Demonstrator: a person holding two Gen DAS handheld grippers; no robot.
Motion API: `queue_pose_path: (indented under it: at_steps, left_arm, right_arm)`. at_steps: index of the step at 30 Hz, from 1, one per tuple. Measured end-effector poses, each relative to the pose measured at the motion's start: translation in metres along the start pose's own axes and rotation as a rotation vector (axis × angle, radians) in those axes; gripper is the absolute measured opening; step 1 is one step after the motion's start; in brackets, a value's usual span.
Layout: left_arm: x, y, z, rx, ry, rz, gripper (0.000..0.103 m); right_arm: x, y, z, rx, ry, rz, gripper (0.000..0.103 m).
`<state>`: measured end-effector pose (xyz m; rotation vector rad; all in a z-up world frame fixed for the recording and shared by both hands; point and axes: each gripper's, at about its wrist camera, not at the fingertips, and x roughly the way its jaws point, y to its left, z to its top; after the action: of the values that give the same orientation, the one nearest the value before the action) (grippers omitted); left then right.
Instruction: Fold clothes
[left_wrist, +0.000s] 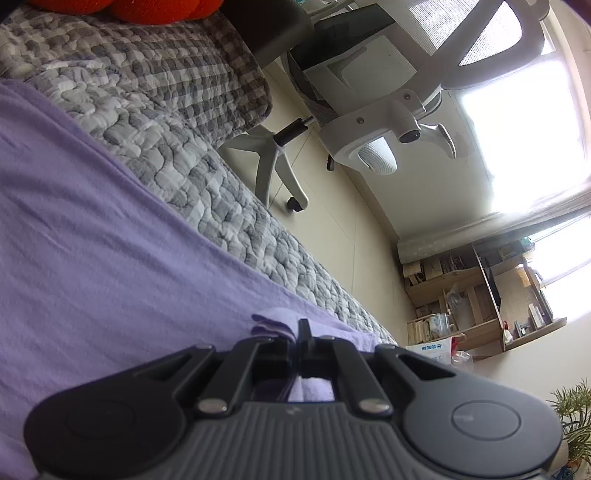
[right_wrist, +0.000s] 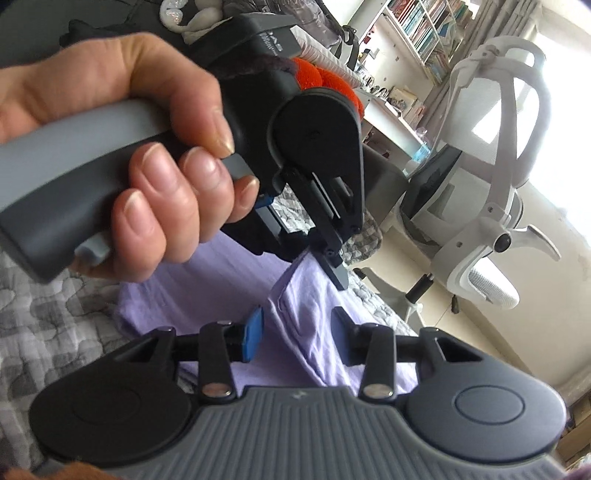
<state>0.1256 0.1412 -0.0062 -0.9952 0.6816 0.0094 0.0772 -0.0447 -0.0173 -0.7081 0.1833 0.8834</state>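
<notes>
A lilac garment (left_wrist: 110, 240) lies spread over the bed. In the left wrist view my left gripper (left_wrist: 301, 330) is shut on a bunched fold of the garment's edge (left_wrist: 275, 323). The right wrist view shows the same left gripper (right_wrist: 334, 266), held by a hand (right_wrist: 129, 147), pinching a raised peak of the lilac cloth (right_wrist: 306, 295). My right gripper (right_wrist: 297, 332) sits just below it and is open. A ridge of the cloth runs between its blue pad (right_wrist: 253, 334) and its dark finger (right_wrist: 341, 332), and neither presses on it.
A grey checked quilt (left_wrist: 166, 122) covers the bed, whose edge drops to a pale floor on the right. A white mesh office chair (left_wrist: 388, 92) stands close by the bed. An orange-red cushion (left_wrist: 147, 9) lies at the far end. Wooden shelves (left_wrist: 480, 295) stand further back.
</notes>
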Motion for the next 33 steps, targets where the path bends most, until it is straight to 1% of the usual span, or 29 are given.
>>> queue_pose_path:
  at_steps: [3,4,5,6,7,10,15,20,22,24,25,29,32,33]
  left_arm:
    - [-0.001,0.001,0.001,-0.006,0.003,-0.006,0.002]
    - [-0.002,0.001,0.001,-0.008,0.004,-0.007,0.002]
    - [-0.002,0.001,0.001,-0.007,0.004,-0.007,0.002]
    - [-0.002,0.001,0.002,-0.003,0.001,-0.002,0.002]
    - [-0.002,0.001,0.002,0.001,-0.001,0.004,0.002]
    - [-0.003,0.0,0.004,0.021,-0.015,0.018,0.002]
    - [-0.008,-0.003,0.012,0.081,-0.04,0.039,0.002]
    - [-0.013,-0.004,0.021,0.16,-0.063,0.091,0.002]
    - [-0.018,-0.004,0.027,0.205,-0.074,0.134,0.002]
    - [-0.023,-0.003,0.032,0.253,-0.092,0.182,0.002]
    - [-0.026,-0.001,0.036,0.259,-0.102,0.191,0.002]
    - [-0.042,0.007,0.051,0.277,-0.111,0.193,0.002]
    - [-0.057,0.011,0.06,0.335,-0.135,0.226,0.002]
    - [-0.061,0.016,0.063,0.338,-0.139,0.227,0.002]
  right_arm:
    - [0.006,0.009,-0.001,-0.046,0.004,-0.022,0.042]
    - [0.008,0.012,-0.001,-0.065,0.007,-0.031,0.04]
    - [0.01,0.016,-0.001,-0.084,0.009,-0.04,0.024]
    - [0.011,0.017,-0.001,-0.095,0.012,-0.054,0.01]
    - [0.012,0.017,-0.001,-0.088,0.01,-0.069,0.003]
    - [0.003,0.011,0.006,-0.02,-0.032,-0.064,0.003]
    - [0.002,0.007,0.017,0.094,-0.048,-0.074,0.003]
    - [0.009,0.001,0.029,0.246,-0.055,-0.048,0.003]
    - [0.014,0.002,0.034,0.28,-0.06,-0.028,0.003]
    - [0.019,0.005,0.041,0.298,-0.066,-0.012,0.003]
    - [0.021,0.007,0.044,0.304,-0.069,-0.004,0.003]
    - [0.032,0.014,0.06,0.316,-0.077,0.024,0.003]
    - [0.039,0.021,0.073,0.3,-0.088,0.049,0.003]
    - [0.041,0.024,0.077,0.292,-0.092,0.058,0.003]
